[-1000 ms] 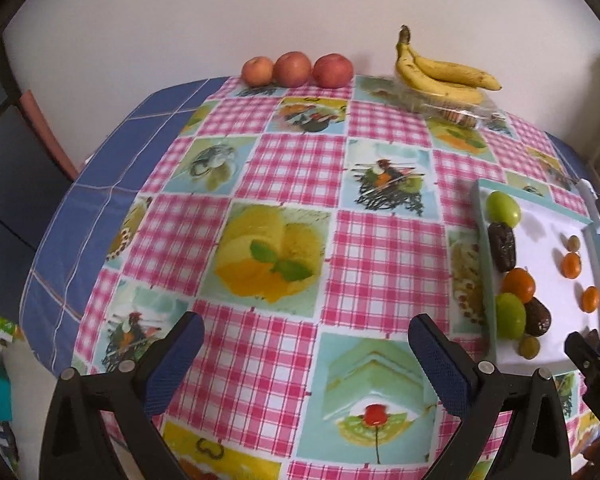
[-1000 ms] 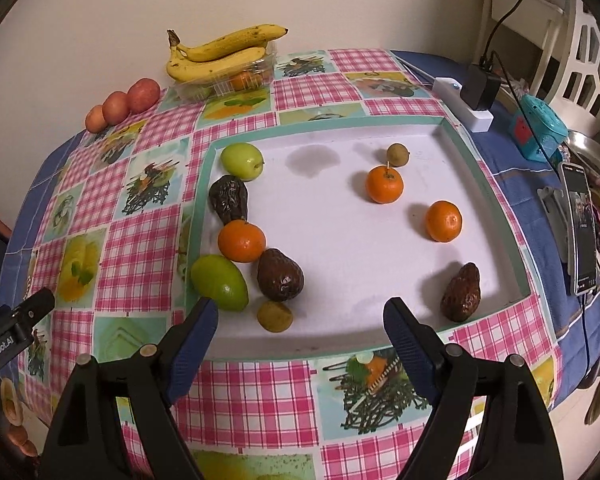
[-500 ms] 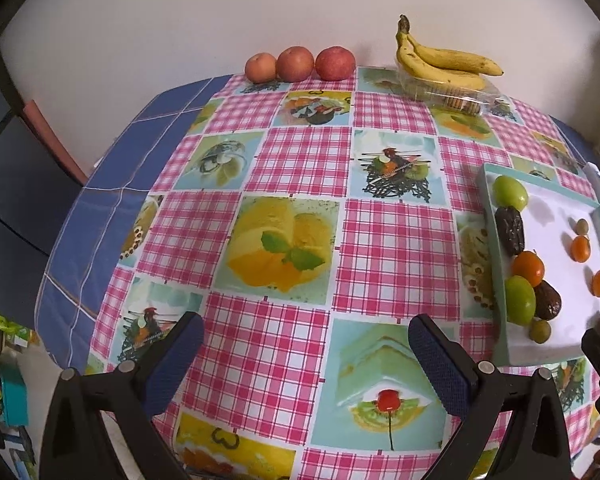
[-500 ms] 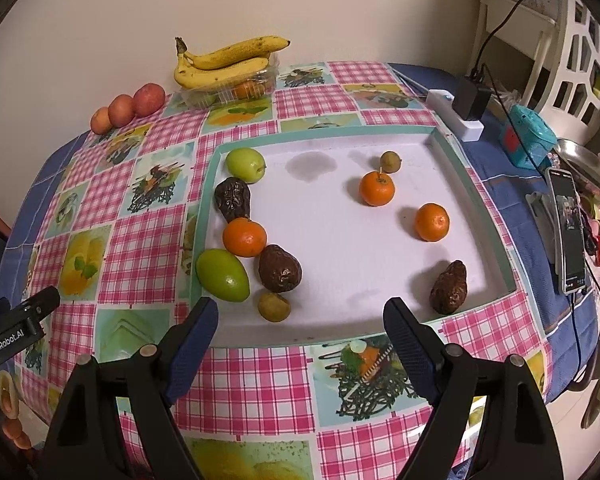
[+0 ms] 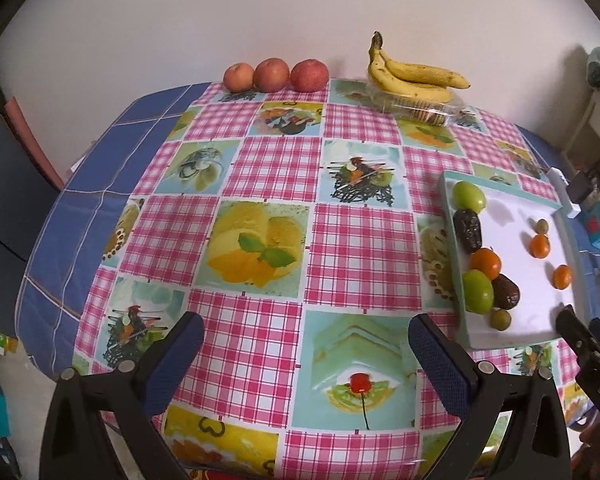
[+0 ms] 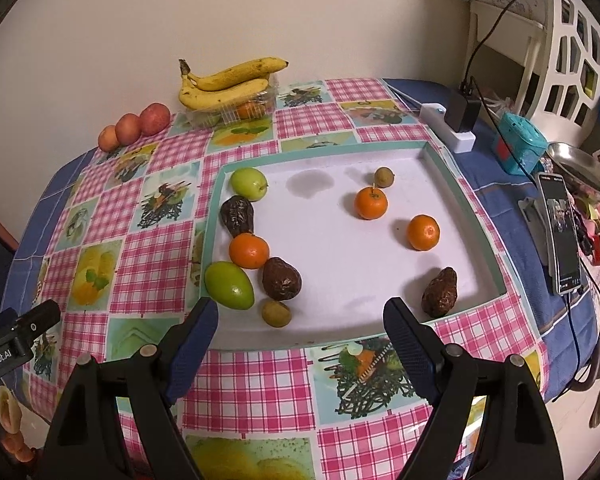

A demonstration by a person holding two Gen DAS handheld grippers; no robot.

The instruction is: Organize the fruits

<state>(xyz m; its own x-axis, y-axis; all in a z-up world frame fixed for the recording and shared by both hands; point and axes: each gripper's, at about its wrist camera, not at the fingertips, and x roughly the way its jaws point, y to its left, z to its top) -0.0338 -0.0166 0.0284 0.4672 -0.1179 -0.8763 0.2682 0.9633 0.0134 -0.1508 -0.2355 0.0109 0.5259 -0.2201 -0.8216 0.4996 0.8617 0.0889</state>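
Both hand-held grippers hover above a table w/ a pink-check fruit-print cloth (image 5: pixel 268 168). Left gripper (image 5: pixel 306 354) has its jaws spread wide, nothing between them, only cloth beneath. Right gripper (image 6: pixel 300 330) is likewise wide open and empty, poised over the near edge of a shallow white tray w/ teal rim (image 6: pixel 324 150).

Risks, as judgement: round fruit will likely roll if nudged by 1 finger before the other closes, and the cluster along the tray's left wall is tight, so reaching for 1 piece could bump its neighbours. The dark avocados look soft or wrinkled; a hard squeeze could bruise them. The low rim may catch a fingertip on the way in.

Tray contents, right wrist view: along the left wall, back to front, a green apple (image 6: pixel 249 183), a wrinkled dark avocado (image 6: pixel 237 216), a tangerine (image 6: pixel 249 251) touching it, a green mango-like fruit (image 6: pixel 229 285), a 2nd dark avocado (image 6: pixel 281 279) just beside the tangerine, and a small yellow-green round fruit (image 6: pixel 276 313) nearest the front. Right half, well apart: a small brownish round fruit (image 6: pixel 384 177) at the back, 2 tangerines (image 6: pixel 371 203) (image 6: pixel 423 232), and a 3rd dark avocado (image 6: pixel 440 293) near the front right corner.

Off the tray, by the wall: a clear plastic punnet (image 6: pixel 240 112) holding something orange, too blurred to name, w/ a banana bunch (image 6: pixel 228 82) on top; 3 reddish apples or peaches (image 6: pixel 134 126) in a row beside it.
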